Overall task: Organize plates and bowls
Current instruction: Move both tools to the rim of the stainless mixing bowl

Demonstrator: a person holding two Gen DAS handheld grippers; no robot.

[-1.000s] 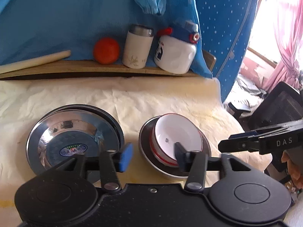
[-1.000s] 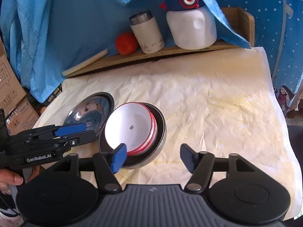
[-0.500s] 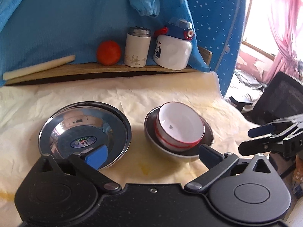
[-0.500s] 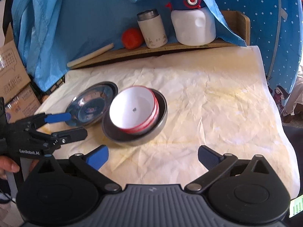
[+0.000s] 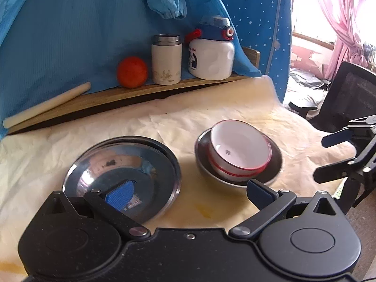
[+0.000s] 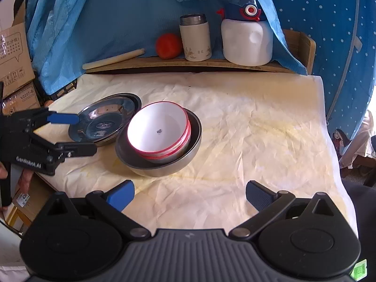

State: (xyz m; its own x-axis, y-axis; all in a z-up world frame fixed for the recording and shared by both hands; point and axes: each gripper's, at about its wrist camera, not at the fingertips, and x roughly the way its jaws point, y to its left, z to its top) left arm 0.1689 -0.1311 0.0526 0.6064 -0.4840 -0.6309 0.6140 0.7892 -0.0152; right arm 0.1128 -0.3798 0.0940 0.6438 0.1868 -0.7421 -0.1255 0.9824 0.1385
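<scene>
A stack of steel plates (image 5: 141, 162) (image 6: 103, 117) lies on the cream cloth. To its right, red-rimmed white bowls (image 5: 239, 150) (image 6: 159, 129) sit nested inside a steel bowl (image 5: 278, 164) (image 6: 178, 164). My left gripper (image 5: 190, 192) is open wide; its left pad hangs over the plates' near edge and its right pad is close to the steel bowl's near rim. My right gripper (image 6: 190, 195) is open just as wide over bare cloth in front of the steel bowl. Neither holds anything. Each gripper also shows from the side in the other's view: the right gripper (image 5: 338, 155) and the left gripper (image 6: 63, 134).
A wooden shelf (image 6: 211, 63) at the back carries a rolling pin (image 6: 112, 58), a red-orange fruit (image 6: 168, 45), a white flask (image 6: 195, 37) and a white bottle with a blue cap (image 6: 246, 35). Blue cloth hangs behind. Cardboard boxes (image 6: 14, 56) stand left, an office chair (image 5: 347, 94) right.
Both grippers' jaws have spread from half open to wide open. Both wrists have rolled, so the table sits differently in each view. The dishes have not moved.
</scene>
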